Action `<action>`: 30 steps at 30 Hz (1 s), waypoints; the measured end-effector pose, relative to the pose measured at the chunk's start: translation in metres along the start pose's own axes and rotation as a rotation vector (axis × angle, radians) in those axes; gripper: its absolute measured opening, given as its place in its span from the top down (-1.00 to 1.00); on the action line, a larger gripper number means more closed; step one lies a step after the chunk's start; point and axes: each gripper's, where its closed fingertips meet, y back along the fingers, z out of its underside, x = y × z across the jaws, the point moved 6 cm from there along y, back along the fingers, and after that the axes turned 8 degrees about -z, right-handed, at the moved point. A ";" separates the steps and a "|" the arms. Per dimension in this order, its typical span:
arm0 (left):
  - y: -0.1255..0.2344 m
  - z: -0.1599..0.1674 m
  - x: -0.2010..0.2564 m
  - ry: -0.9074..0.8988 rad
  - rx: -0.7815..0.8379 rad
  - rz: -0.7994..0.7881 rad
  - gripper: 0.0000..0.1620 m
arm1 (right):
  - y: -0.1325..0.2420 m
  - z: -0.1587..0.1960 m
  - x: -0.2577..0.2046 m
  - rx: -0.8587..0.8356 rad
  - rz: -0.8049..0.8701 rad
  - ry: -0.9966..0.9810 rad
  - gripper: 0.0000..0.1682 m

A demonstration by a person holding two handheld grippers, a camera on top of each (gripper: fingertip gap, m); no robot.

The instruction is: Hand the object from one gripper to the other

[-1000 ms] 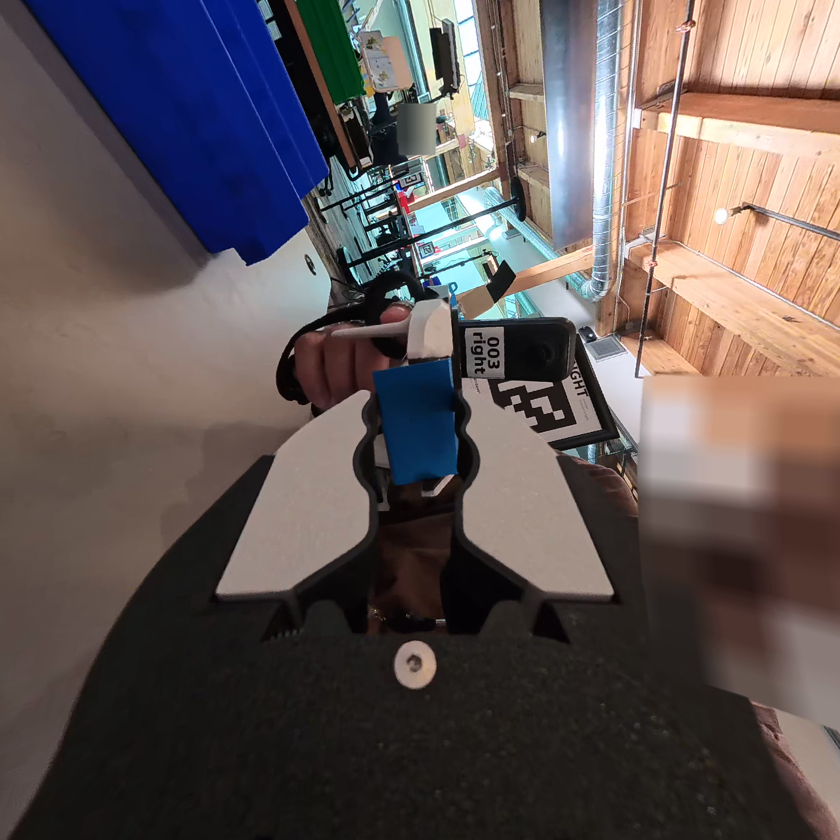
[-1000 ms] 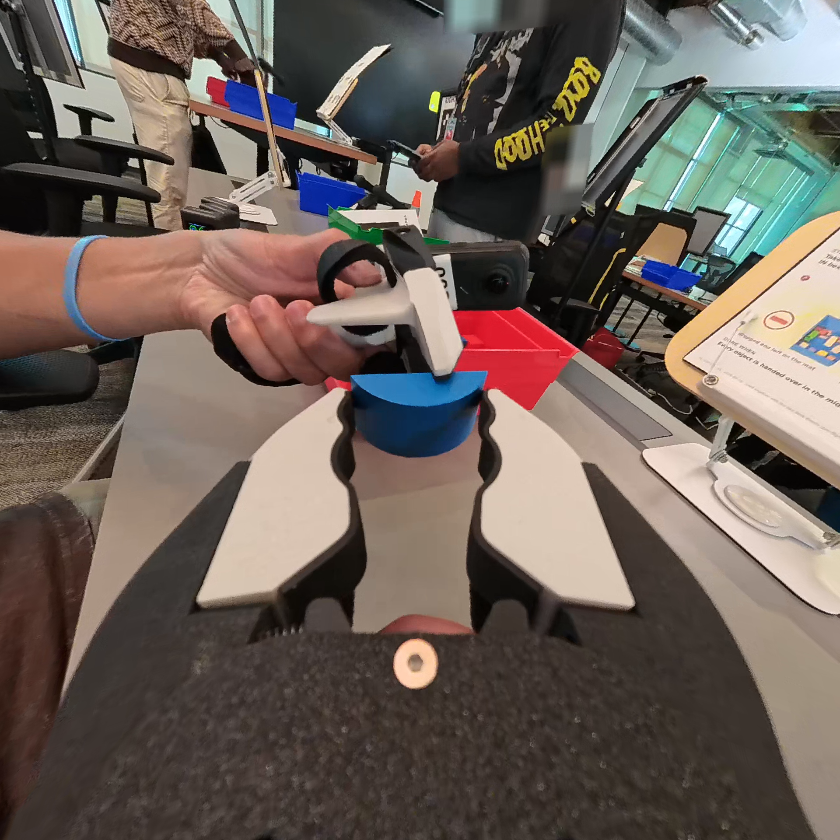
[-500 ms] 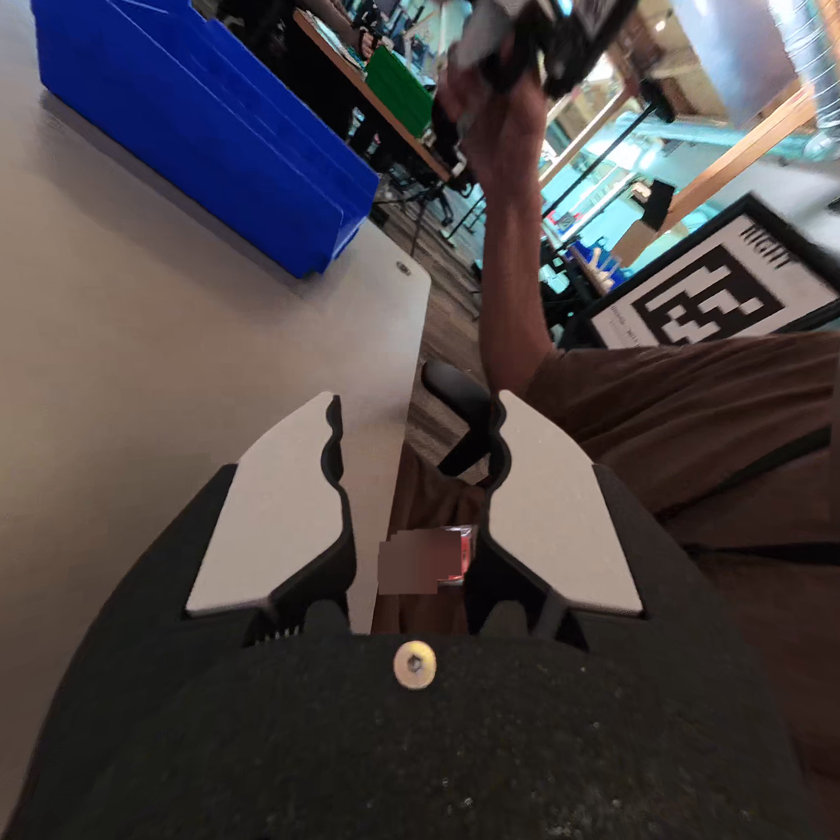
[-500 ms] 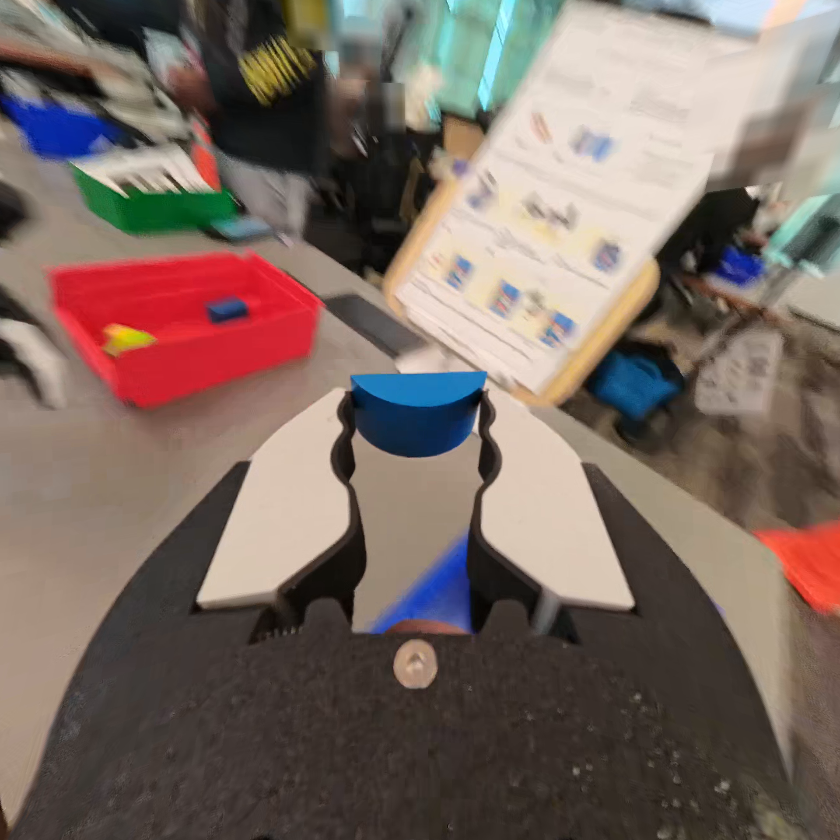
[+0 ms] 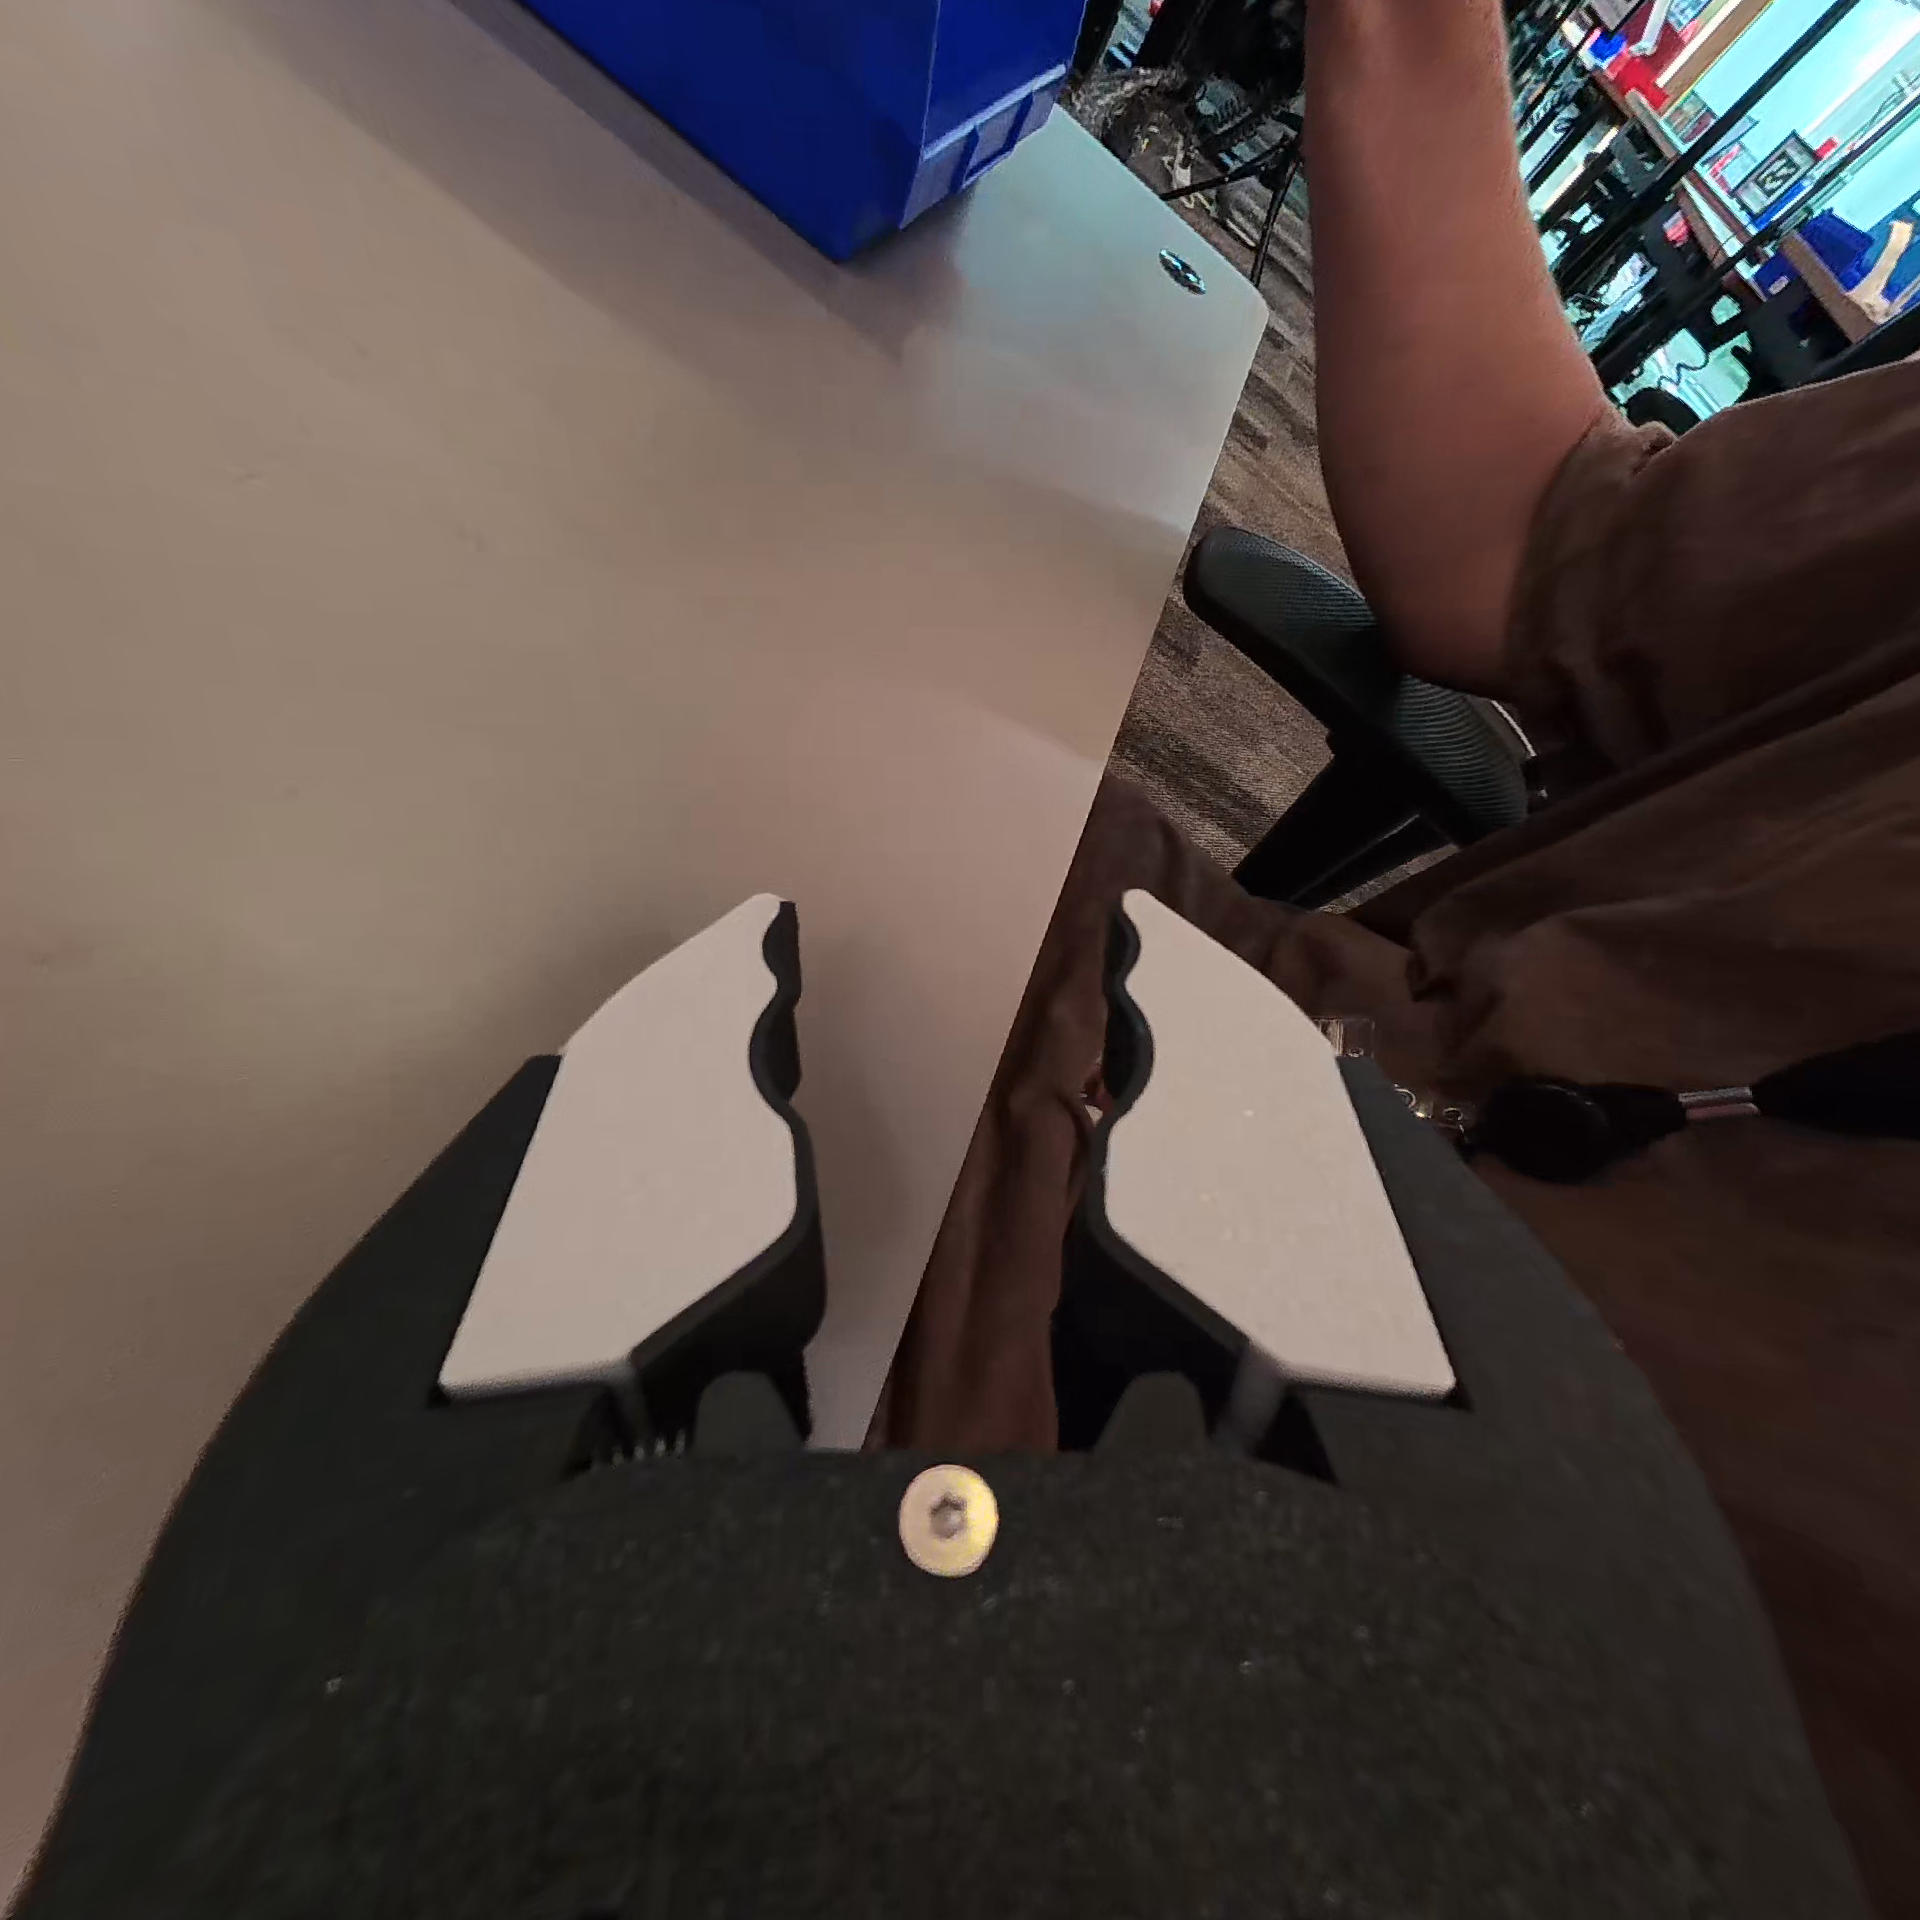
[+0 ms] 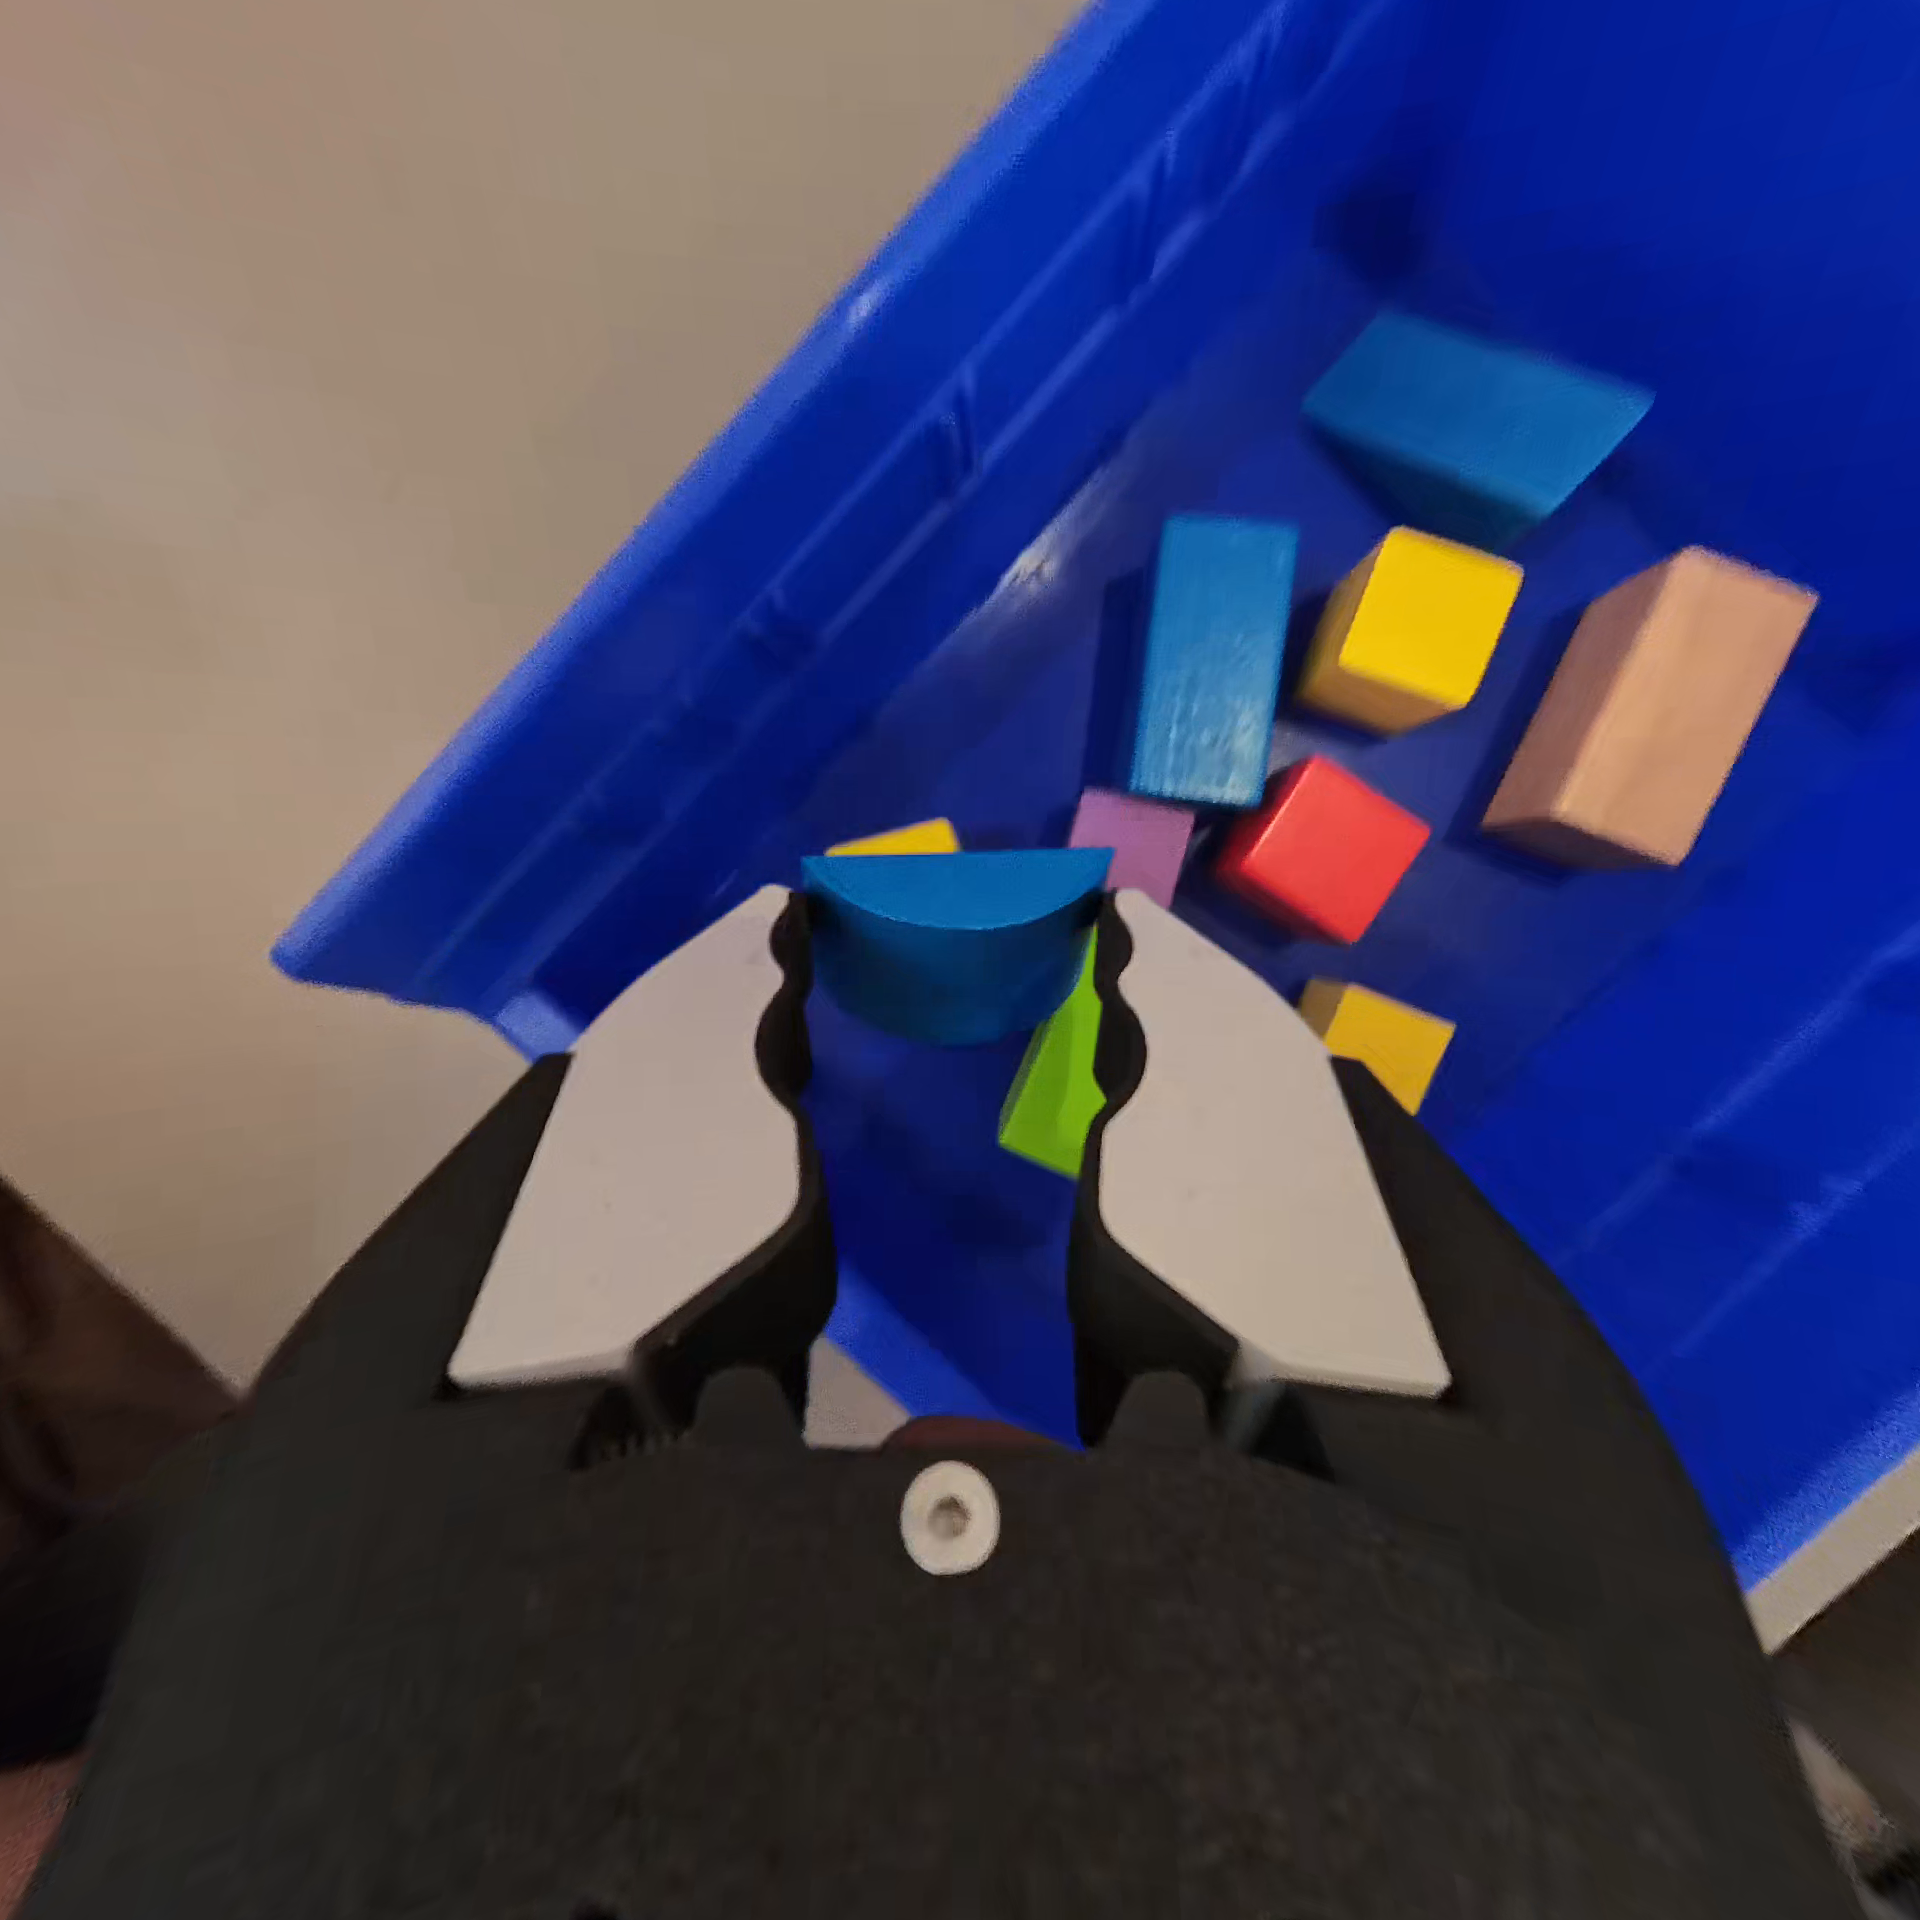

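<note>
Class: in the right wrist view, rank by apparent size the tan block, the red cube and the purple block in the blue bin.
1. tan block
2. red cube
3. purple block, though partly hidden

Bin (image 6: 727,665) sits on counter (image 6: 312,364), loose blocks (image 6: 1320,847) scattered inside it. Right tongs (image 6: 951,914) hang above bin's near end, half-round block (image 6: 951,940) between tips. Left tongs (image 5: 956,966) over counter's (image 5: 416,623) near edge; chair armrest (image 5: 1351,665) beyond, right.

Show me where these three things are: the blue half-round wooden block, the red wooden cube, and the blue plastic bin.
blue half-round wooden block (image 6: 951,956): right wrist view, curved front face.
red wooden cube (image 6: 1320,847): right wrist view, top face.
blue plastic bin (image 6: 727,644): right wrist view, left side wall.
</note>
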 end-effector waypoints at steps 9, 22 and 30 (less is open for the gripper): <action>-0.001 0.002 0.000 0.032 -0.006 0.053 0.32 | -0.015 0.028 0.001 -0.186 -0.053 -0.126 0.38; -0.004 0.010 0.001 -0.031 -0.068 0.007 0.31 | -0.023 0.025 0.000 -0.397 0.163 0.019 0.37; -0.003 0.012 -0.002 -0.023 -0.078 0.004 0.31 | -0.025 0.025 0.004 -0.403 0.191 0.012 0.36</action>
